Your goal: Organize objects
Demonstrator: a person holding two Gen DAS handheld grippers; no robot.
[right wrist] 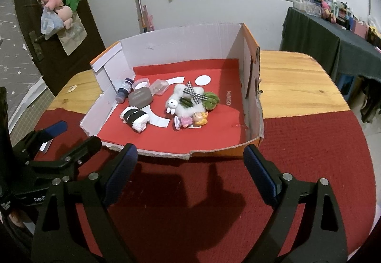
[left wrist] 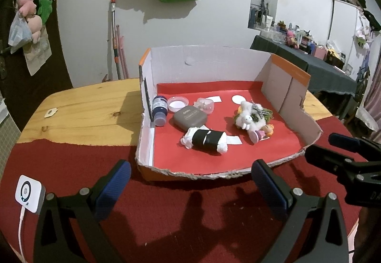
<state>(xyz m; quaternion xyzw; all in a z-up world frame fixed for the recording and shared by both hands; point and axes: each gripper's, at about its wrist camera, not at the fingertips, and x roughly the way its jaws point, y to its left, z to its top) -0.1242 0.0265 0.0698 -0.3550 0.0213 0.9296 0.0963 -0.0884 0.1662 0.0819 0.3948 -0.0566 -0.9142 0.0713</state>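
Both my grippers sit over the red cloth [right wrist: 309, 144], short of the box, holding nothing. Left gripper [left wrist: 190, 182]: jaws wide apart. Right gripper [right wrist: 190, 165]: jaws wide apart too. Cardboard box [left wrist: 202, 63] sits just ahead, front wall torn low, red liner inside. In it, left side: blue bottle [left wrist: 159, 109] lying against the left wall, round white-lidded jar [left wrist: 177, 103] beside it, grey case [left wrist: 189, 117], clear container [left wrist: 204, 104] behind the case. Black-and-white roll [left wrist: 206, 141] lies nearest the front. White plush bunch [left wrist: 250, 116] right of centre, small figures [right wrist: 190, 120] touching its front edge. White device [left wrist: 29, 194] with cable on the cloth, far left.
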